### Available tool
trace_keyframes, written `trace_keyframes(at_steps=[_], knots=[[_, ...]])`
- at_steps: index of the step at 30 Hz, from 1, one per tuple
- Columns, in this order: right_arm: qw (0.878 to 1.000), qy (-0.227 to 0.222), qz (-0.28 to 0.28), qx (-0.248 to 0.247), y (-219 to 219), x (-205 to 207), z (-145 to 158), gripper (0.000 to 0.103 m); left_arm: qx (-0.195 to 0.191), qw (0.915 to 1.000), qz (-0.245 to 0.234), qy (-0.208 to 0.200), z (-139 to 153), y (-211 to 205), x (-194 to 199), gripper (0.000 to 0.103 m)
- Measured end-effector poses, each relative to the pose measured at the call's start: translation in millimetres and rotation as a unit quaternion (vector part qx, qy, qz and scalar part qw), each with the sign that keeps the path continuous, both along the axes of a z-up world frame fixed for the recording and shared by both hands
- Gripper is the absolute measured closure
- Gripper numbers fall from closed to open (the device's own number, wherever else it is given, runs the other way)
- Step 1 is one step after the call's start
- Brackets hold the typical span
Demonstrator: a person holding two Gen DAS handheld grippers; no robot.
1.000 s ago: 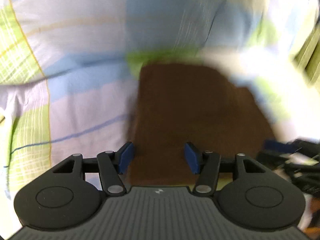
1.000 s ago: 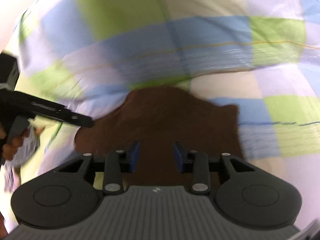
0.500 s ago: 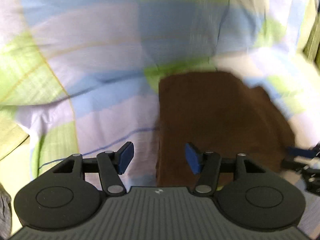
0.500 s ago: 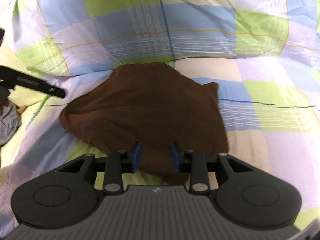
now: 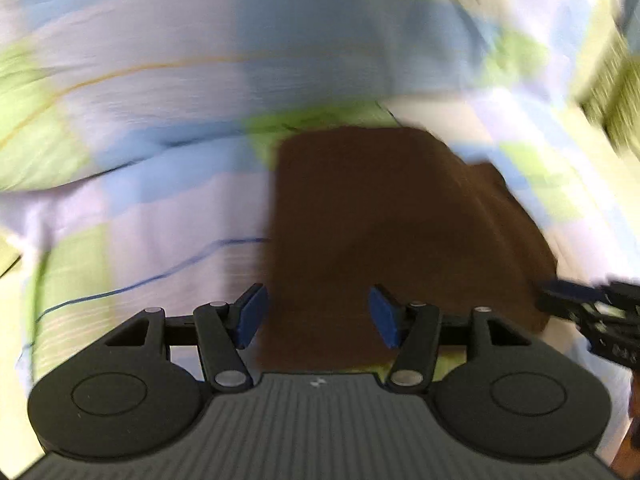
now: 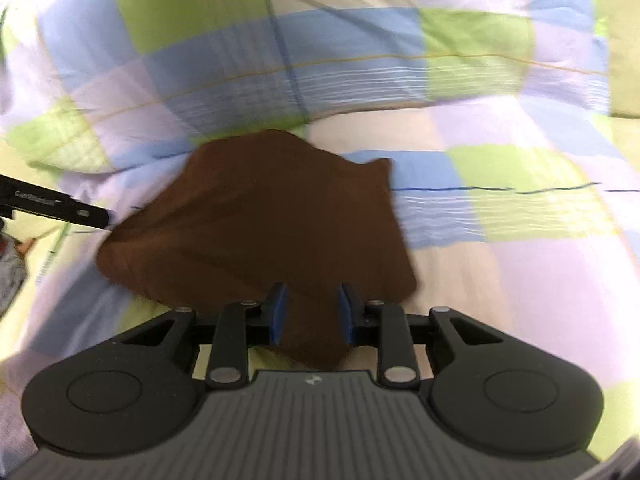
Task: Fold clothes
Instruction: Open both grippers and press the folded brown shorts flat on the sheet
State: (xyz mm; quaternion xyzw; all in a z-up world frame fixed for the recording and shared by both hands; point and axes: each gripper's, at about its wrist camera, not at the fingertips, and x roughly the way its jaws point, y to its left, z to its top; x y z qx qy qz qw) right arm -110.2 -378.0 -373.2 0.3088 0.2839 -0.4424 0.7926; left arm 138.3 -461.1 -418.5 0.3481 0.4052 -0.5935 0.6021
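A brown cloth (image 5: pixel 384 232) lies folded on the checked bedsheet (image 5: pixel 152 92); it also shows in the right wrist view (image 6: pixel 260 220). My left gripper (image 5: pixel 316 316) is open, its blue pads over the cloth's near left edge and holding nothing. My right gripper (image 6: pixel 312 314) has its jaws narrowed with a near corner of the brown cloth between the pads; the view is blurred. The right gripper's tip shows at the cloth's right edge in the left wrist view (image 5: pixel 568 294). The left gripper's black finger (image 6: pixel 60 208) touches the cloth's left corner in the right wrist view.
The blue, green, lilac and cream checked bedsheet (image 6: pixel 500 200) covers the whole surface, with a raised fold (image 6: pixel 360 60) behind the cloth. A grey patterned fabric (image 6: pixel 10 276) shows at the far left edge.
The right gripper's jaws have closed in on the cloth's near corner. The left gripper has shifted back to the right over the cloth's left edge, still open. The cloth stays on the sheet.
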Motion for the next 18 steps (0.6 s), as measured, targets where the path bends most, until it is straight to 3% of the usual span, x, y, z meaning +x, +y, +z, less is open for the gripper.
trace_keyframes(at_steps=[2,4,7,10,18], knots=[[0.999,0.032,-0.014,0.04,-5,2,-18,0.08,0.032,0.9982,0.048,0.014,-9,-7,15,0.039],[0.998,0.027,-0.038,0.053,-2,-10,-23,0.081,0.053,0.993,0.096,0.044,-7,-10,33,0.04],[0.996,0.038,-0.056,0.052,6,-22,-17,0.075,0.061,0.9937,0.094,-0.004,4,-15,32,0.041],[0.996,0.037,-0.062,0.049,14,-25,-8,0.075,0.079,0.9914,0.103,-0.011,8,-15,31,0.041],[0.999,0.041,-0.006,0.028,25,-4,11,0.069,0.089,0.9898,0.111,-0.011,19,1,27,0.041]])
